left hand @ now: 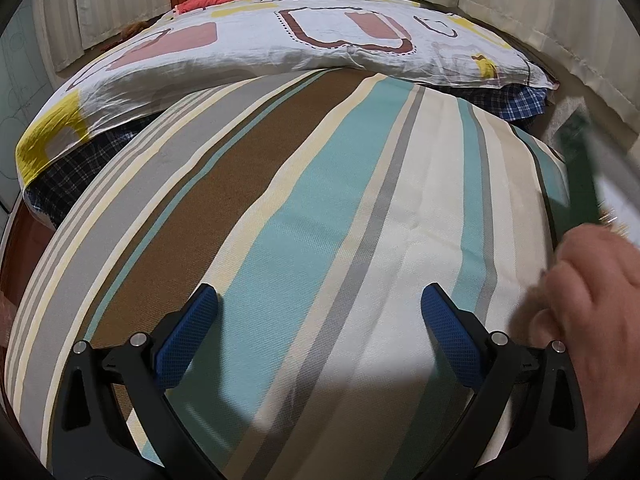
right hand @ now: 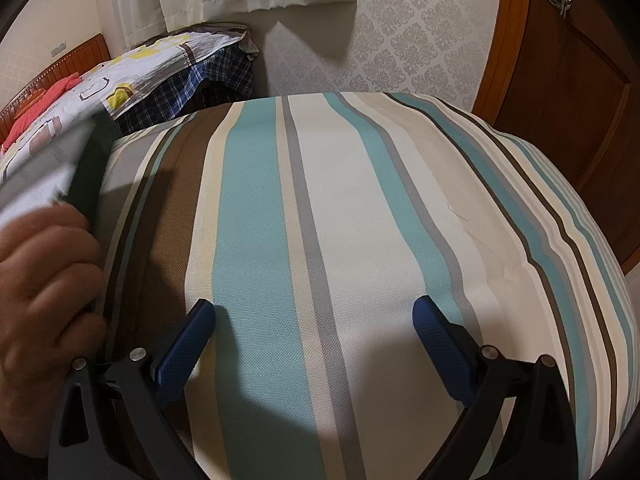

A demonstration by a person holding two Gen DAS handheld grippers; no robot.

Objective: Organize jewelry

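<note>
Jewelry itself cannot be made out; the nearest candidate is a blurred dark green flat case [left hand: 580,168] with a pale face, held tilted by a bare hand [left hand: 592,304] at the right edge of the left wrist view and at the left edge of the right wrist view, above the striped surface [left hand: 320,208]. Left gripper [left hand: 319,300] hangs over the stripes with its blue-padded fingers spread wide and holding nothing. Right gripper [right hand: 314,312] is likewise spread wide and bare, with a bed [right hand: 100,80] and a wooden door [right hand: 580,80] beyond.
</note>
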